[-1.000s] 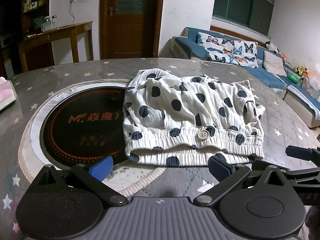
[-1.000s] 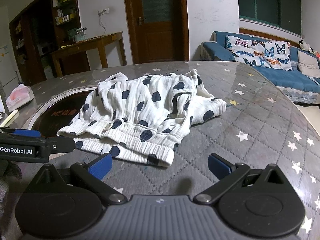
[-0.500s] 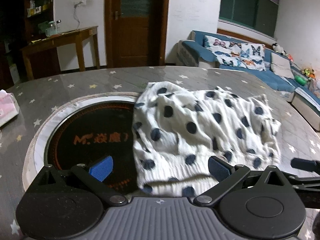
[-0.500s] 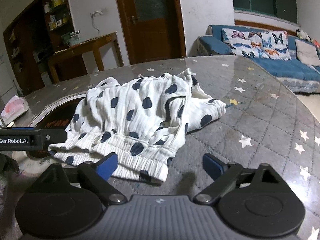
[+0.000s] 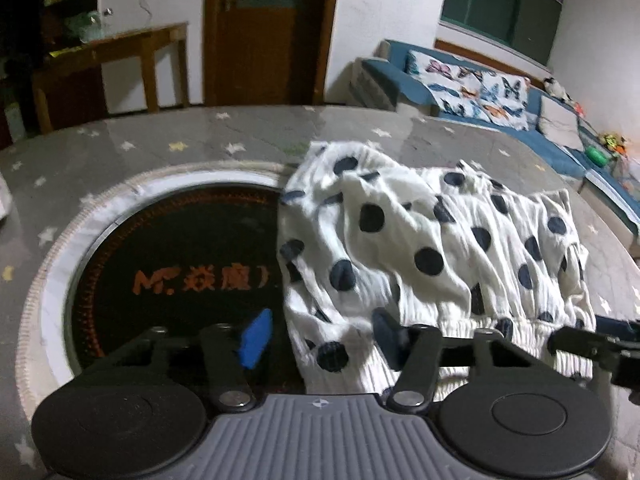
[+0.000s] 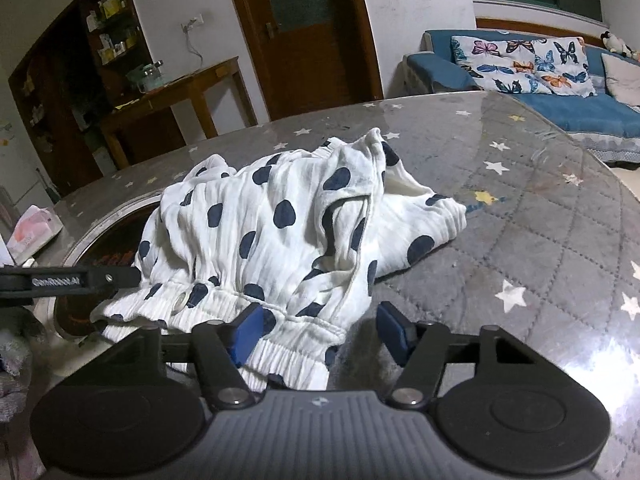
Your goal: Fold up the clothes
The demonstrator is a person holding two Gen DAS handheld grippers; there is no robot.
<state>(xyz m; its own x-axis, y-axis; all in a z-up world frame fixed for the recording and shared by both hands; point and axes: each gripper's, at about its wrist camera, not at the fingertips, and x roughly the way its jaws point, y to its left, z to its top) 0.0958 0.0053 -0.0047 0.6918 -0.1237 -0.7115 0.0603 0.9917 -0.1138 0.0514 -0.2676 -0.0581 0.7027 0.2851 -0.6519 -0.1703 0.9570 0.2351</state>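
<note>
White shorts with dark polka dots (image 5: 420,240) lie crumpled on the grey star-patterned table (image 6: 520,240), their elastic waistband toward me. In the left wrist view my left gripper (image 5: 322,336) is open, half narrowed, with the waistband's left corner between its fingers. My right gripper (image 6: 318,336) is open to about the same width and straddles the right end of the waistband on the shorts (image 6: 272,232). Each gripper also shows in the other's view: the right one (image 5: 592,340) at the right edge, the left one (image 6: 72,280) at the left edge.
A round black cooktop (image 5: 160,260) with a white rim is set into the table under the shorts' left side. A pink tissue pack (image 6: 34,228) lies at the far left. Beyond the table are a wooden side table (image 5: 120,48), a door and a blue sofa (image 6: 560,112).
Both grippers moved forward onto the waistband, and their fingers narrowed around its two ends. The shorts bunched up a little.
</note>
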